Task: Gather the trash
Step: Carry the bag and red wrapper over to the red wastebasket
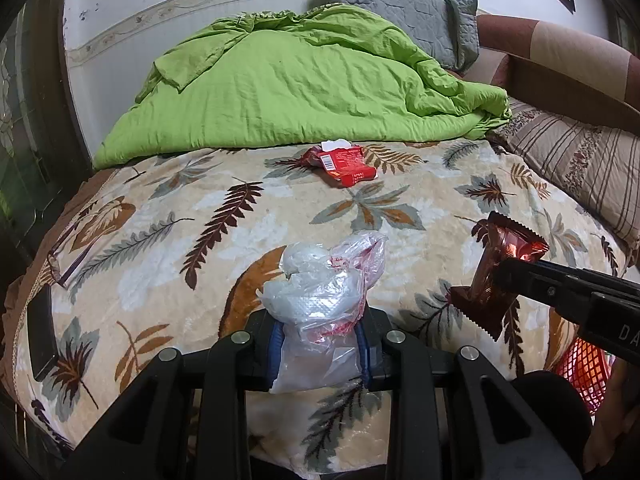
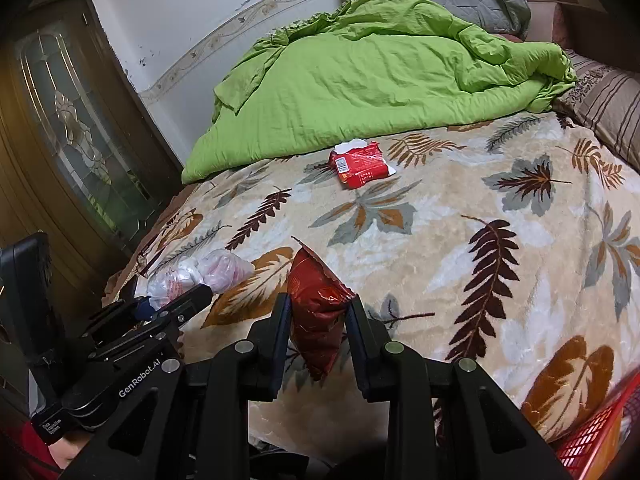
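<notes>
My left gripper [image 1: 320, 344] is shut on a crumpled clear plastic bag [image 1: 324, 292] with red print, held above the leaf-patterned blanket [image 1: 160, 240]. My right gripper [image 2: 318, 320] is shut on a dark red foil snack wrapper [image 2: 316, 304]. The wrapper also shows in the left wrist view [image 1: 500, 272], pinched in the right gripper at the right. The plastic bag shows in the right wrist view [image 2: 200, 276] at the left. A red torn packet [image 1: 340, 162] with white paper lies on the blanket near the green duvet, also in the right wrist view [image 2: 360, 166].
A green duvet [image 1: 300, 80] is heaped at the far side of the bed. A striped pillow [image 1: 580, 160] lies at the right. A red mesh basket [image 2: 592, 440] sits at the lower right. Glasses [image 1: 64, 256] and a dark phone [image 1: 40, 332] lie at the left edge.
</notes>
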Tool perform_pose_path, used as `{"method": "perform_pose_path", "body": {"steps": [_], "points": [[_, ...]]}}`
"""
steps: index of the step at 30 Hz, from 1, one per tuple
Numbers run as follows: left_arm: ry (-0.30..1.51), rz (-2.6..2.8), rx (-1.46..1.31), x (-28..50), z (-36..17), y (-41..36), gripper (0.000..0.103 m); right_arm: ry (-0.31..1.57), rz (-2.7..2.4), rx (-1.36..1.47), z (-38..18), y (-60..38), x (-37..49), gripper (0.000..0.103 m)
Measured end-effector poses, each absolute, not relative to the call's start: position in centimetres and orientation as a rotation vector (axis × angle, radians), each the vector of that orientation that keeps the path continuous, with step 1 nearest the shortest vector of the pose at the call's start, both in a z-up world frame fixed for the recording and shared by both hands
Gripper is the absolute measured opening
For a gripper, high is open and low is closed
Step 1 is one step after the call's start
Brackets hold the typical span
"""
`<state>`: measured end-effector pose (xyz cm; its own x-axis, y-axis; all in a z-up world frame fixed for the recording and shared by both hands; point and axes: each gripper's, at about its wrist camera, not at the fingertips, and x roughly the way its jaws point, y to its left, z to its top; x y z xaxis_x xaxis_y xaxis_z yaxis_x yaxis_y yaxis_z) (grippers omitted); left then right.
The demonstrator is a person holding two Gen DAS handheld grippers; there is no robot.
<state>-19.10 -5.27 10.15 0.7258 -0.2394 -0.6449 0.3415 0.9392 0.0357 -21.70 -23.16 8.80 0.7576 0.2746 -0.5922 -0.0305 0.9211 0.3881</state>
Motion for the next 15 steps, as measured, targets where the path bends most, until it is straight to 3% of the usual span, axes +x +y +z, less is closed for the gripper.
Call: {"method": "perform_pose_path", "body": {"steps": [15], "points": [[0.688, -0.321, 0.159, -19.37, 10.22, -5.59, 0.028, 0.692, 0.166, 0.387, 9.16, -23.45, -22.20, 0.030]]}}
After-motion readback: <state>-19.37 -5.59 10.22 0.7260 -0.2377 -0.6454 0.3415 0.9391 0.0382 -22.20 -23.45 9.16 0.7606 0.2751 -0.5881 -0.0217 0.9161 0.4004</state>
